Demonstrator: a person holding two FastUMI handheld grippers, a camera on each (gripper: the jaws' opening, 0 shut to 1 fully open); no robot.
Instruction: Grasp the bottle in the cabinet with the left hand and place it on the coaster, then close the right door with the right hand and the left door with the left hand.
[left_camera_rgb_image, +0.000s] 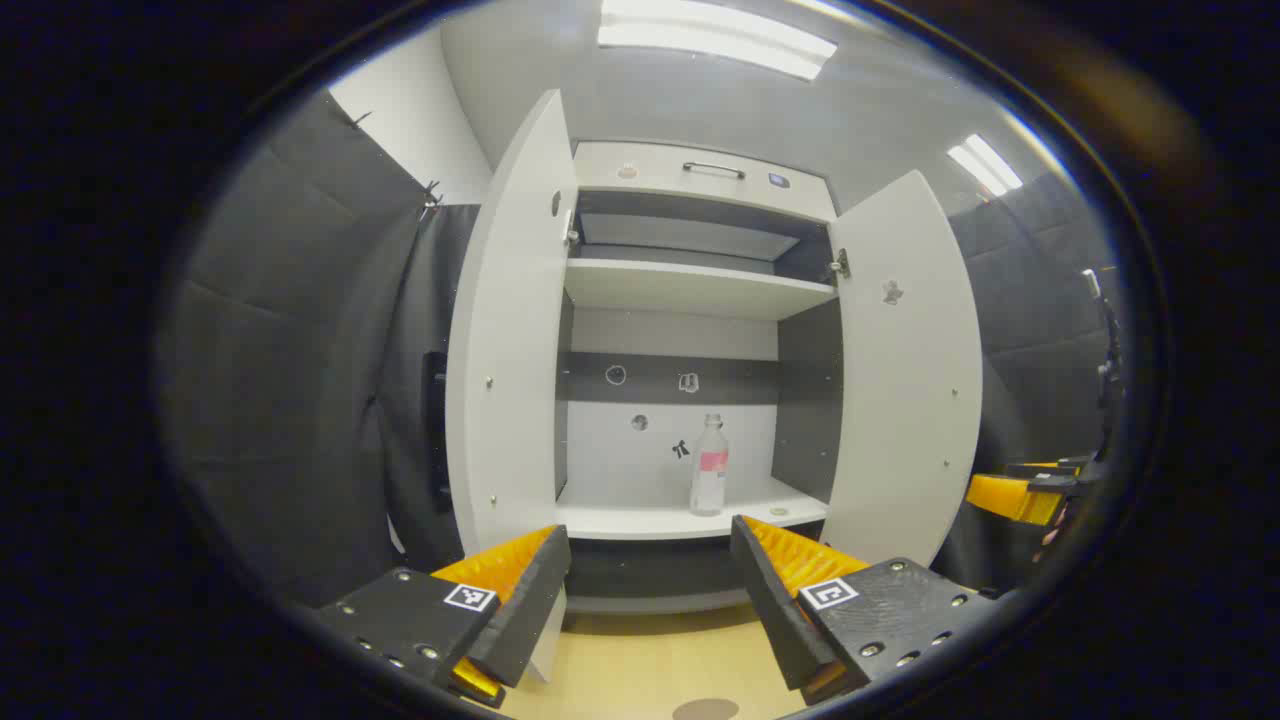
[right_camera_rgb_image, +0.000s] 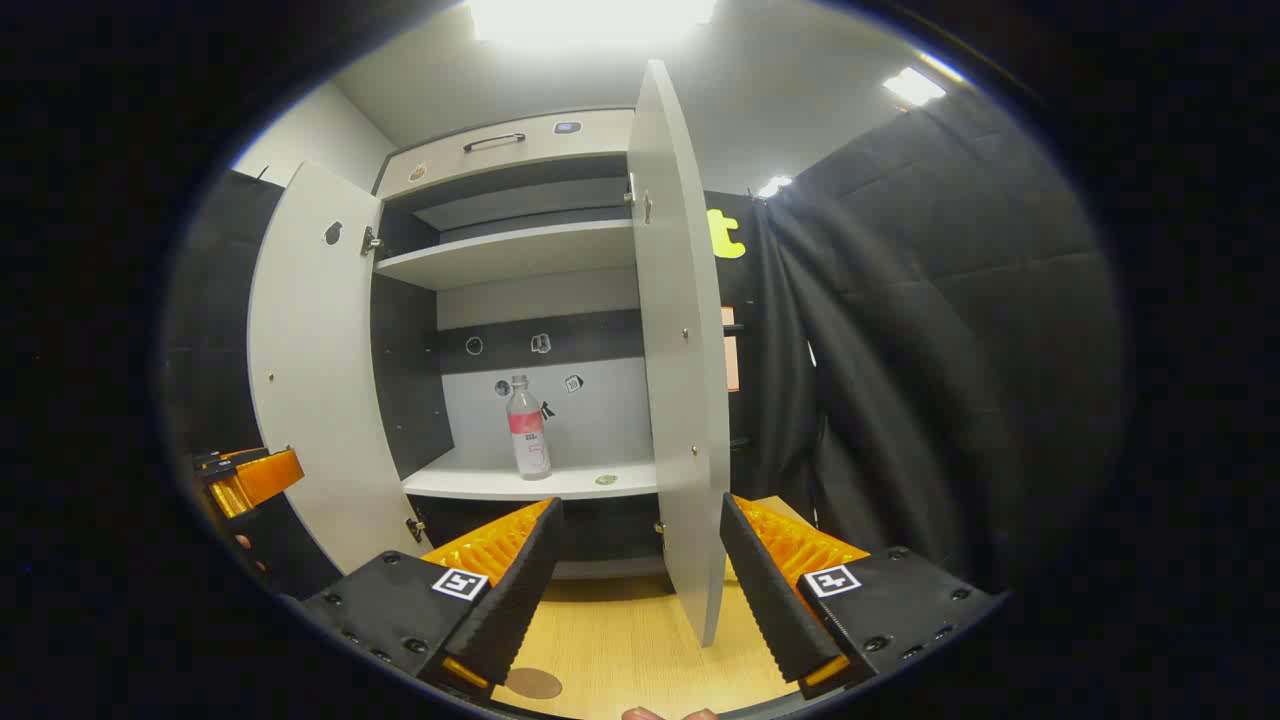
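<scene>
Both cabinet doors stand wide open, and we hold both grippers back with their fingers spread and empty.

In the left gripper view we see the cabinet filling the centre of the frame, its left door and right door swung outward. The wooden table lies at the bottom. Our left gripper sits at bottom centre, released; the right gripper likewise in the right gripper view. The bottle stands upright on the lower shelf, just right of centre. The round coaster lies on the table at the bottom left of centre in the right gripper view.
</scene>
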